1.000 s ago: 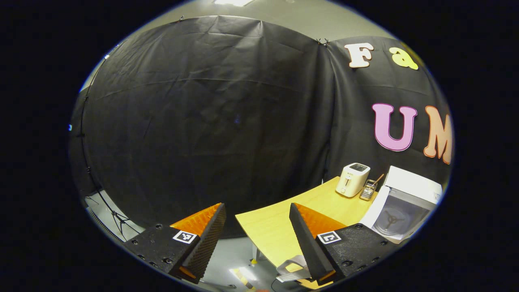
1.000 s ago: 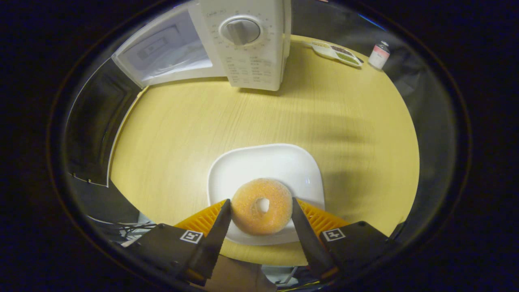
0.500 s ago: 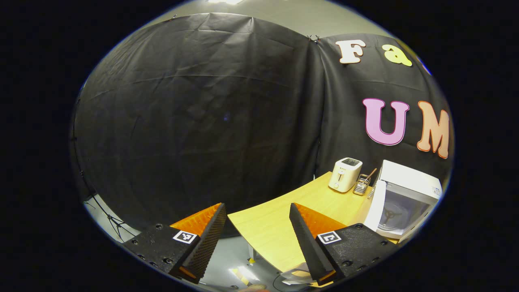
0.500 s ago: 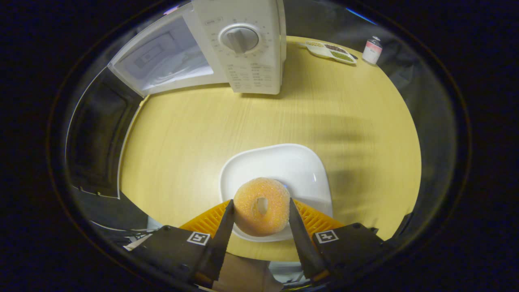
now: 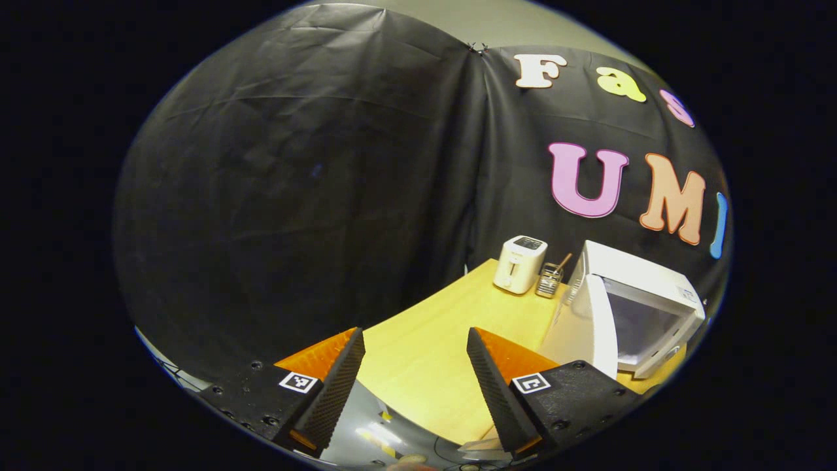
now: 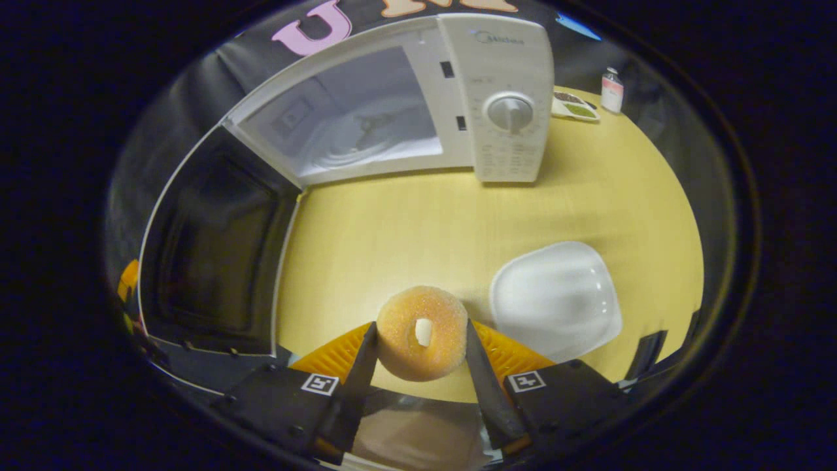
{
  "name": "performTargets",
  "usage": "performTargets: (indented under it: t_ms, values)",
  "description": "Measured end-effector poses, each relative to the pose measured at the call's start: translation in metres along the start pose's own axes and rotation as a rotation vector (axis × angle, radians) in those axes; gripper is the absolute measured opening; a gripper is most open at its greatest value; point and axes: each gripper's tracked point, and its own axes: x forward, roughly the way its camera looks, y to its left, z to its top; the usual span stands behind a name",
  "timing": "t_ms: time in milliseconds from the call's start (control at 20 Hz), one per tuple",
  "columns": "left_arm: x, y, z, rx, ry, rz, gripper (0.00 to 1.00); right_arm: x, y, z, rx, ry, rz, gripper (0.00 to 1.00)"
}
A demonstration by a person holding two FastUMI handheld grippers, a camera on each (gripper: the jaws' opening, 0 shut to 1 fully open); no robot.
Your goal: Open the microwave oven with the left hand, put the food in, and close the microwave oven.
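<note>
Yellow table (image 6: 405, 235), donut (image 6: 422, 332) clamped in right gripper (image 6: 418, 366)

Black cloth wall (image 5: 294, 196), yellow wooden table (image 6: 405, 229), grey floor (image 5: 366, 435)

1. Setting: a staged kitchen set inside a recording booth.
2. Booth evidence: black cloth wall (image 5: 294, 183) rises ahead of the left gripper (image 5: 415, 366), behind a yellow wooden table (image 6: 405, 229).
3. Kitchen evidence: open microwave oven (image 6: 418, 111) ahead of the right gripper (image 6: 418, 366); toaster (image 5: 518, 263) and utensil holder (image 5: 548, 281) ahead-right of the left gripper.
</note>
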Motion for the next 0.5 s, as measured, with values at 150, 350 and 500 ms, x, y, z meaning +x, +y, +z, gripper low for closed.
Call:
performTargets:
  t_ms: [150, 350, 500]
  values:
    - [0.012, -0.012, -0.006, 0.007, 0.021, -0.093, 0.92, -0.002, 0.046, 0.019, 0.070, -0.074, 0.064, 0.78]
    - [0.021, -0.020, -0.016, 0.021, 0.054, -0.194, 0.93, 0.000, 0.092, 0.049, 0.190, -0.194, 0.139, 0.73]
    - [0.022, -0.023, -0.024, 0.019, 0.083, -0.253, 0.93, 0.011, 0.111, 0.076, 0.296, -0.293, 0.179, 0.78]
